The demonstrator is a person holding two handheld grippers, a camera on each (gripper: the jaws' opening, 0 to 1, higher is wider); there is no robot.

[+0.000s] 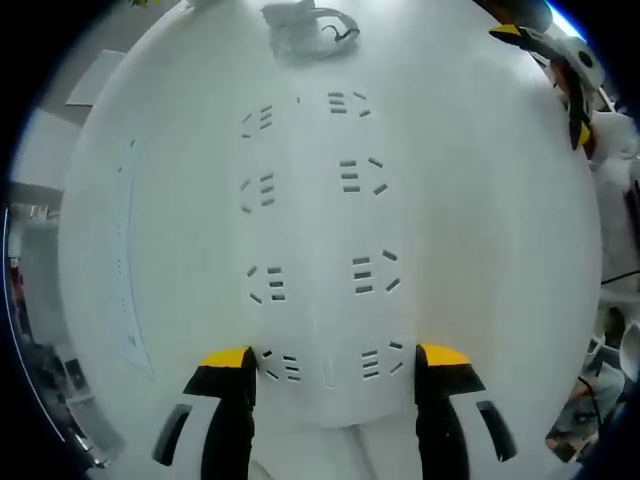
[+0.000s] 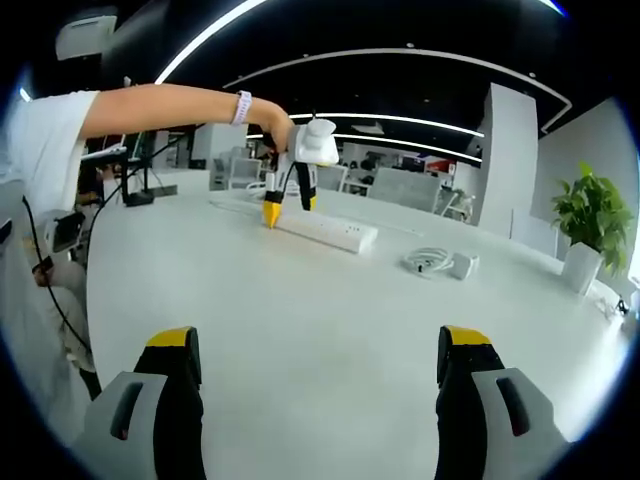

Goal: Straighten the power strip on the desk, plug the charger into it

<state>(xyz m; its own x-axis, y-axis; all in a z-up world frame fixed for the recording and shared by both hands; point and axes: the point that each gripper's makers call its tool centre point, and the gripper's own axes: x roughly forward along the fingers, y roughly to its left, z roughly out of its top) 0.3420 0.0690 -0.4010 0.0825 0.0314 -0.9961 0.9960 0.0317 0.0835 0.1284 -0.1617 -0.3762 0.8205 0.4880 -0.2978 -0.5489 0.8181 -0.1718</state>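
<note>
Left tool [image 1: 335,375] straddles the power strip [image 1: 320,260] end, jaws apart; rigid, light, slippery plastic, best gripped across its long sides. Right tool [image 2: 320,370] gapes, empty. Charger [image 2: 462,265] lies near the table's far edge.

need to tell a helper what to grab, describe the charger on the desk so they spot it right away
On the big white desk, find the long white power strip under the left tongs. Past its free end lies the charger, a small white block with its cable coiled beside it, lying apart from the strip.
</note>
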